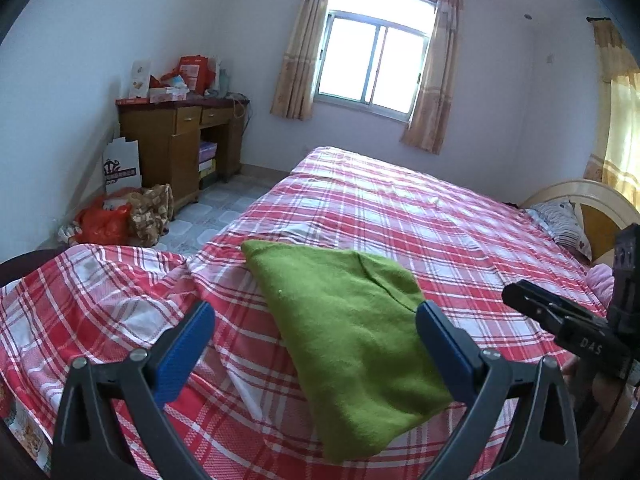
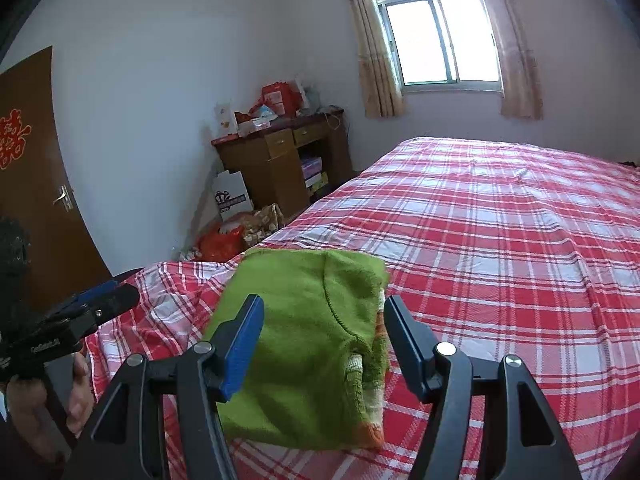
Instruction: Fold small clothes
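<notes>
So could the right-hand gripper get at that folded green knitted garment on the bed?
Probably yes: the right gripper stands open just above the green garment, with nothing between them.

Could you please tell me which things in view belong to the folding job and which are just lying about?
Job: green garment, folded on the plaid bed; left tool and right tool, both open and empty.

Lying about: desk, red bag, pillow.
</notes>
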`<state>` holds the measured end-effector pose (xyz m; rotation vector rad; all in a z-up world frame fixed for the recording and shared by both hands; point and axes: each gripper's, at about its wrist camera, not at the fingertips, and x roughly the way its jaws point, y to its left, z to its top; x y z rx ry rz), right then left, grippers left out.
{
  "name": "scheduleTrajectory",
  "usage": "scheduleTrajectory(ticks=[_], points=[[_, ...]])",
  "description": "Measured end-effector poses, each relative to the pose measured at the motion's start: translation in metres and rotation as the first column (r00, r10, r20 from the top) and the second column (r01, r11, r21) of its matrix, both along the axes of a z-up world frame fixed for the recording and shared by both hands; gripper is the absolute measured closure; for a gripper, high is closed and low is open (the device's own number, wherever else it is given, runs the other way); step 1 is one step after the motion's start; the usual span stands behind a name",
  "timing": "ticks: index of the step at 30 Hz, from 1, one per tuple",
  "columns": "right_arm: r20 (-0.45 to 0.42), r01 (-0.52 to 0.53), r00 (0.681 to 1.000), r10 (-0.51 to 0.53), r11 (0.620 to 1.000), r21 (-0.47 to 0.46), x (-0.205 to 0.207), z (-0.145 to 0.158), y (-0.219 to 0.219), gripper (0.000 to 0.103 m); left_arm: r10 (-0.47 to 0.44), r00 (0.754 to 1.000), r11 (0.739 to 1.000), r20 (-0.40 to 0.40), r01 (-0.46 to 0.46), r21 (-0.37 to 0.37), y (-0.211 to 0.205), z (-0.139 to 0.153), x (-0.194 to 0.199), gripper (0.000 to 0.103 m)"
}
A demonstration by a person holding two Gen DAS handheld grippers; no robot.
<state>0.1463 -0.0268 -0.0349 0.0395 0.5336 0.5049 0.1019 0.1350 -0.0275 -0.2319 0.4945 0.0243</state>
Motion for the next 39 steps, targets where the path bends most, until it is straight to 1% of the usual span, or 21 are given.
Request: scheduleTrajectory(ticks=[7, 39], points=[[0.018, -0.012, 1.0, 0.012, 1.0, -0.001, -0.011, 0.008, 0.002, 0.04, 0.001, 1.0, 1.0, 0.013, -0.002, 0.003, 0.001, 0.004, -0.003, 0.0], [0.037, -0.001, 0.999, 0.0, 1.0, 0.031, -0.02, 0.012, -0.003, 0.04, -0.004, 1.0, 1.0, 0.002, 0.004, 0.013, -0.003, 0.0, -0.004, 0.0]])
